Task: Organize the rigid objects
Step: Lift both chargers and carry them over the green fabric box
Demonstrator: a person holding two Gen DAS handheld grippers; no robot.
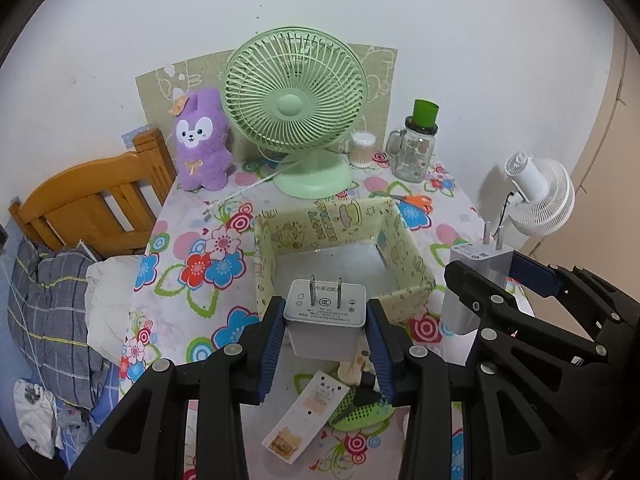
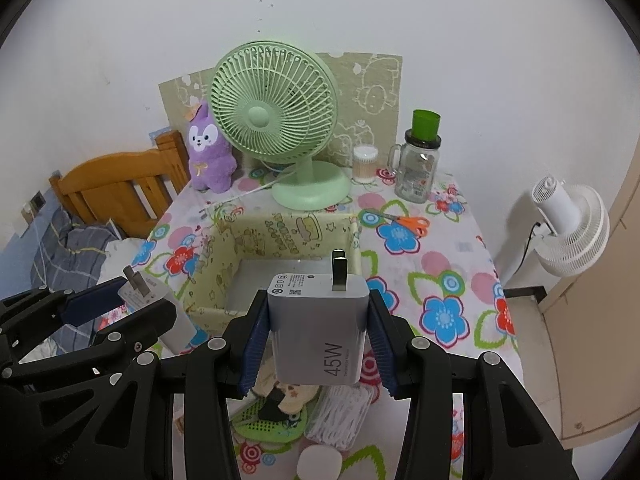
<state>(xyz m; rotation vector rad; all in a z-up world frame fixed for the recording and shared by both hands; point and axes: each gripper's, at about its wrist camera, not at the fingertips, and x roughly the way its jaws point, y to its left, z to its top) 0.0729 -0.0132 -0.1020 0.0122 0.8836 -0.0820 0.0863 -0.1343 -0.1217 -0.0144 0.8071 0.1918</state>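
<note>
Left wrist view: left gripper [image 1: 325, 330] clamps small charger [image 1: 325, 322]; right gripper [image 2: 316, 338] clamps 45W charger [image 2: 320, 332]; both prongs-up; box [image 1: 416, 252] just ahead, below.

Along the table's [image 1: 192, 312] back edge stand a plush toy [image 1: 201, 142], fan [image 1: 296, 108], jar [image 1: 414, 148]; before them, a box [image 1: 344, 256].

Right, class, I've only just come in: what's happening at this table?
A person holds a gripper in each hand. The left gripper is clamped on a small white charger; the right gripper is clamped on a larger 45W charger. Both hang above the flowered table, just short of the empty yellow patterned box.
</note>
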